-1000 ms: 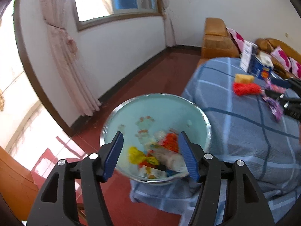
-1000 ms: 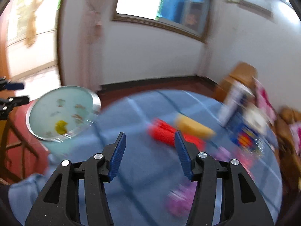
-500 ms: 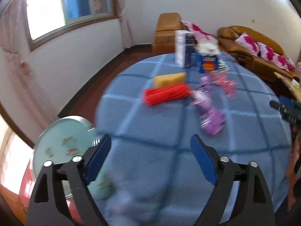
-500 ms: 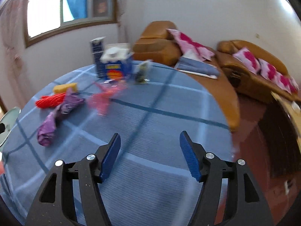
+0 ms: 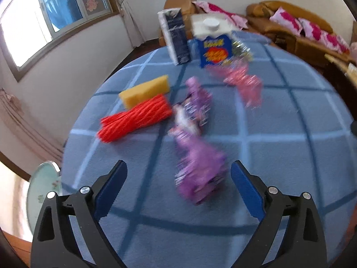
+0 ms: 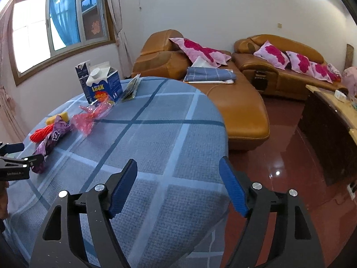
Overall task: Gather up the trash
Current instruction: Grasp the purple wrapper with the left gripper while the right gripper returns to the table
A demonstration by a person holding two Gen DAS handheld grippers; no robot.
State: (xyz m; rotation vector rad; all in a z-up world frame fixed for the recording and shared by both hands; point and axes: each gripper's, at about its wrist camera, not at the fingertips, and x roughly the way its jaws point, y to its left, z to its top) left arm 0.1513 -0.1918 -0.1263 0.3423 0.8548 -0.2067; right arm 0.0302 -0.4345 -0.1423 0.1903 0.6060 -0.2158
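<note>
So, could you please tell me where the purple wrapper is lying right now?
In the left wrist view the purple wrapper lies mid-table on the blue checked cloth, just right of the red bundle and below the pink wrapper.

White walls, a bright window (image 6: pixel 60 29) up left, tan leather sofas (image 6: pixel 279 55) with pink cushions (image 6: pixel 272 53) ahead, glossy red floor (image 6: pixel 290 178) to the right.
</note>
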